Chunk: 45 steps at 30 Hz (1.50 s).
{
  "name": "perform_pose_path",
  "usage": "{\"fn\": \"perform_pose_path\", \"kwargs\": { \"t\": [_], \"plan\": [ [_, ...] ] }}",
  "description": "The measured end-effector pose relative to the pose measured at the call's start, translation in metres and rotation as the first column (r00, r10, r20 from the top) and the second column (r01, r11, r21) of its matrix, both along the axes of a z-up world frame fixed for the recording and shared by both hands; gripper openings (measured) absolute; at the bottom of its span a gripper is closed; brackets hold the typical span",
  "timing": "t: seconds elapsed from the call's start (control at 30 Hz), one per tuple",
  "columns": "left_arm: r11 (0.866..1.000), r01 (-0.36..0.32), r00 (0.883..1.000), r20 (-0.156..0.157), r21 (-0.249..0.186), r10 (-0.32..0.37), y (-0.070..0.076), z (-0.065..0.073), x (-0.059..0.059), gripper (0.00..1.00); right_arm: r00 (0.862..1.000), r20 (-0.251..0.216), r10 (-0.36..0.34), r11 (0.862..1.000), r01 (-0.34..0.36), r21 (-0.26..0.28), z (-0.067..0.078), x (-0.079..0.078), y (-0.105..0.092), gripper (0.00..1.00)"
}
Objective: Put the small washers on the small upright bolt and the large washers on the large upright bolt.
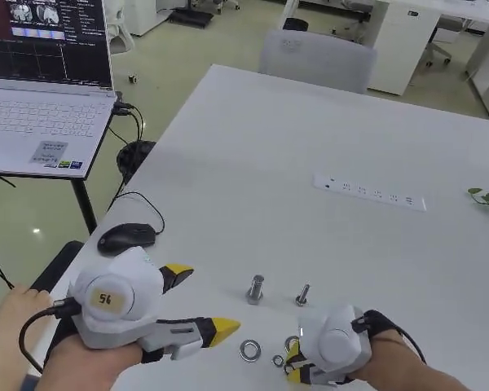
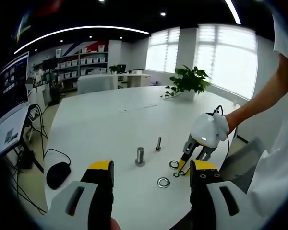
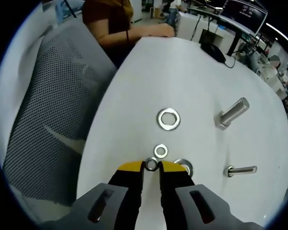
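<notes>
Pinches a small washer (image 3: pixel 151 165) between the tips of the right gripper (image 3: pixel 151 168), almost shut on it, low on the table (image 1: pixel 310 122), likely so as to lift it. Holds the left gripper (image 1: pixel 204 300) wide open with nothing in it, off to the side, out of the way. Just past the tips, leaves a second small washer (image 3: pixel 160 151) and a big washer (image 3: pixel 185 167) half hidden. Farther on, shows another big washer (image 3: pixel 168 119) lying flat. Beyond that, has the big bolt (image 3: pixel 233 112) and small bolt (image 3: pixel 240 169) standing up, apart, both bare, ready for rings.
</notes>
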<state>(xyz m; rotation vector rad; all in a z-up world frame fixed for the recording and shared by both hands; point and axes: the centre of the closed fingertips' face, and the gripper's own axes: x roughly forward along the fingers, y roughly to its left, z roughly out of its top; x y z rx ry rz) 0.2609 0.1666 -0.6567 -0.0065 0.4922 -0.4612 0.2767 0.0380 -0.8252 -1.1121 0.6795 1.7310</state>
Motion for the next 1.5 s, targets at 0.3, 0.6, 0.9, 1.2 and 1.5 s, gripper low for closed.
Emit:
{"fn": "perform_pose_path", "kwargs": {
  "t": [0.3, 0.6, 0.9, 1.2, 1.5],
  "plan": [
    [1.000, -0.005, 1.000, 0.001, -0.001, 0.005, 0.0012, 0.0001, -0.0010, 0.64, 1.000, -0.002, -0.031, 0.999, 0.031, 0.013, -0.0008, 0.0010, -0.0015, 0.14],
    [1.000, -0.006, 1.000, 0.000, -0.003, 0.006, 0.0002, 0.0010, -0.0017, 0.64, 1.000, -0.006, 0.001, 1.000, -0.001, 0.002, -0.0004, 0.0015, -0.0081, 0.17],
    [1.000, -0.006, 1.000, 0.001, -0.004, 0.006, 0.0002, 0.0006, -0.0017, 0.64, 1.000, -0.010, 0.028, 1.000, -0.028, 0.000, -0.0008, 0.0011, -0.0085, 0.17],
    [1.000, 0.001, 1.000, 0.003, -0.004, -0.001, -0.0034, 0.0022, -0.0008, 0.64, 0.999, -0.003, 0.039, 0.999, -0.039, 0.005, -0.0009, 0.0007, -0.0090, 0.14],
    [1.000, 0.000, 1.000, 0.002, -0.003, 0.000, -0.0026, 0.0021, -0.0013, 0.64, 0.999, -0.014, -0.040, 0.999, 0.040, 0.011, -0.0001, 0.0021, -0.0099, 0.14]
  ]
}}
